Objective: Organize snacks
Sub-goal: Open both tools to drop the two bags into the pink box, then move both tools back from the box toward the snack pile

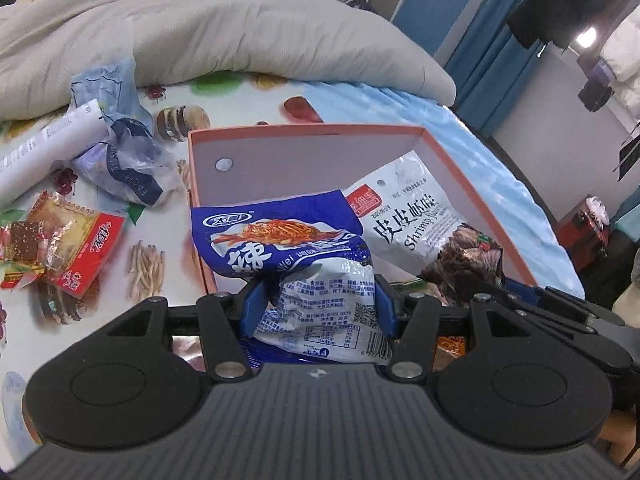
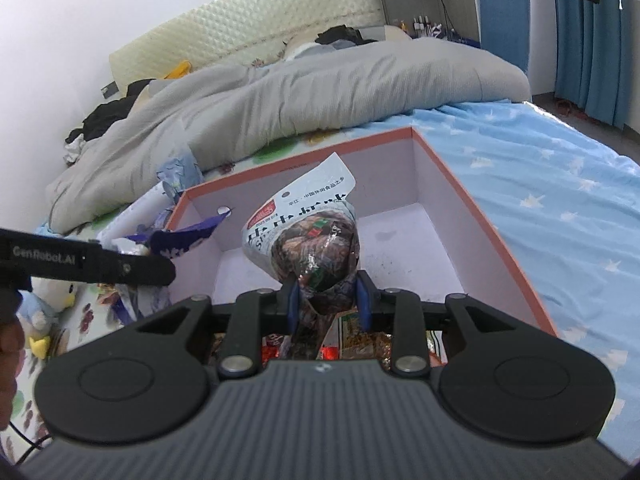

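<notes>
Two snack packets hang over one box (image 1: 480, 200): left tongs (image 1: 316, 300) clamp the blue packet (image 1: 276, 240), right tongs (image 2: 329, 296) the silver packet (image 2: 304, 236).

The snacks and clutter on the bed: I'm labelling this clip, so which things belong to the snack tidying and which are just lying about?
Part of the job:
- blue noodle snack bag, in the left gripper
- white shrimp snack bag, in the right gripper
- pink box
- red snack packets

Just lying about:
- grey duvet
- tissue pack
- paper roll
- plush toy
</notes>
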Tool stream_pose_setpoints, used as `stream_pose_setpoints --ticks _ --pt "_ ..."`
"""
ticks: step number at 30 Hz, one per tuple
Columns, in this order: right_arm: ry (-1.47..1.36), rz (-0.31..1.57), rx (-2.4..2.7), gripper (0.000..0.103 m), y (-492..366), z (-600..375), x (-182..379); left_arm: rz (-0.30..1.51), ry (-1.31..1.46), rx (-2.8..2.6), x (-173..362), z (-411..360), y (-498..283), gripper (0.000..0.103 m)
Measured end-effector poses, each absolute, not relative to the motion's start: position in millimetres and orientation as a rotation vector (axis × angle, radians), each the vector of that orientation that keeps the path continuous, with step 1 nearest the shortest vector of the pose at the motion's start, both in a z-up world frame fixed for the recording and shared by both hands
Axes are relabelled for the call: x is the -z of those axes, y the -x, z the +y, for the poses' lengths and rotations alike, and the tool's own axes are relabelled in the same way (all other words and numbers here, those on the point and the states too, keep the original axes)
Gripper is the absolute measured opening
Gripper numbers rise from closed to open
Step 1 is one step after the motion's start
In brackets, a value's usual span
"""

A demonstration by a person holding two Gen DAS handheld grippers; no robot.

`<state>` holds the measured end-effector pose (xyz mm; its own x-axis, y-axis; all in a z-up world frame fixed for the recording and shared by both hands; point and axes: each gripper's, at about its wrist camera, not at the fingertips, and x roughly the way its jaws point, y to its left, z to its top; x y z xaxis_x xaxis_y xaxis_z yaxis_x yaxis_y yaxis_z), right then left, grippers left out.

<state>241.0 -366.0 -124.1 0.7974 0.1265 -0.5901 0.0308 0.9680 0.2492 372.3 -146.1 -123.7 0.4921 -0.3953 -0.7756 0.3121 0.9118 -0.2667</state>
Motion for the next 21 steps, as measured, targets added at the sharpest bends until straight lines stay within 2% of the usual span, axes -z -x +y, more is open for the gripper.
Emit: stream_pose_setpoints --ticks 2,4,6,7,8,21 --pt "-0.263 0.657 -0.044 0.042 -243.2 -367.7 126.8 0.965 0.099 0.406 123.8 -145.5 -374.1 0.063" --pt "-0.269 0.660 -0.049 0.044 -243.9 -368.9 127.5 0.957 0.104 0.386 120.6 -143.6 -373.3 0.070" --pt "-0.275 0.656 -0.058 0.056 -241.9 -368.7 125.7 0.931 0.118 0.369 115.7 -139.4 -370.1 0.080" --pt "-0.272 0.652 -0.058 0.066 -240.8 -368.0 124.6 0.919 0.127 0.371 113.1 -136.9 -367.8 0.080" --pt "-0.267 0.647 -0.061 0.070 -239.0 -366.8 122.9 0.912 0.132 0.369 110.2 -135.1 -365.8 0.080" --pt "-0.258 0.582 -0.083 0.069 -190.8 -353.1 92.0 0.833 0.150 0.374 68.5 -117.4 -304.3 0.080"
